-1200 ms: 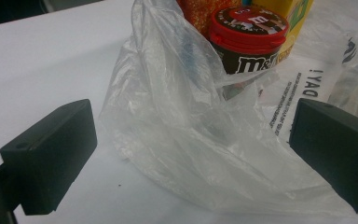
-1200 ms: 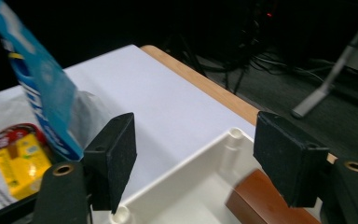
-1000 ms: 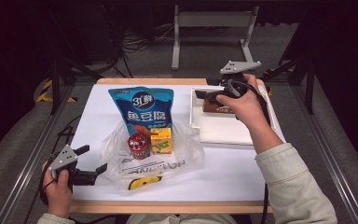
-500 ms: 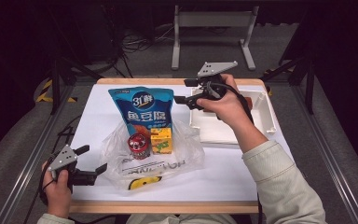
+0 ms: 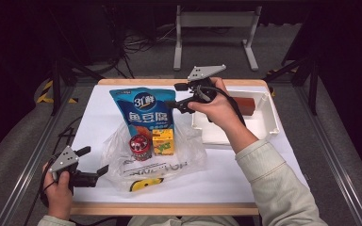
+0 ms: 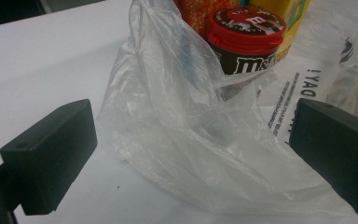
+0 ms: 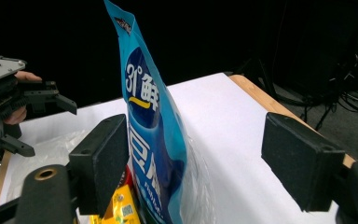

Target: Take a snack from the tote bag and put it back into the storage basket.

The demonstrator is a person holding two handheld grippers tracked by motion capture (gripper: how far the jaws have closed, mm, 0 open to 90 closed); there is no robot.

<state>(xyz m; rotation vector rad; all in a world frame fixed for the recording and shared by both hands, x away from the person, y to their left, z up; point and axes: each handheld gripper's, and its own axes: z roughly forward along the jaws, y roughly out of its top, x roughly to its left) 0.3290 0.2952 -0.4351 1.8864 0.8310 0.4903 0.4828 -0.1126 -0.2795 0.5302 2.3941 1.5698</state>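
White tabletop [image 5: 99, 117] carries a clear plastic bag [image 5: 169, 157] holding an upright blue "31° 鲜" pouch [image 5: 143, 110] and an m&m's tub [image 5: 140, 146]. Right gripper [image 5: 172, 96] fingers, just opened wide, flank the pouch; left gripper [image 5: 94, 161] fingers gape at the bag.

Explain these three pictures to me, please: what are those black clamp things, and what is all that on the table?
A person sits at a table holding a hand-worked two-jaw clamp in each hand. One picture looks down from above. The other two come from small cameras riding on each clamp, looking along its black jaws. The left gripper rests near the table's front edge, open and empty, facing a clear plastic bag. In that bag stand a red-lidded candy tub, a yellow carton and a tall blue snack pouch. The right gripper is open beside the pouch's top, holding nothing. Behind the arm sits a white tray with a brown block in it.
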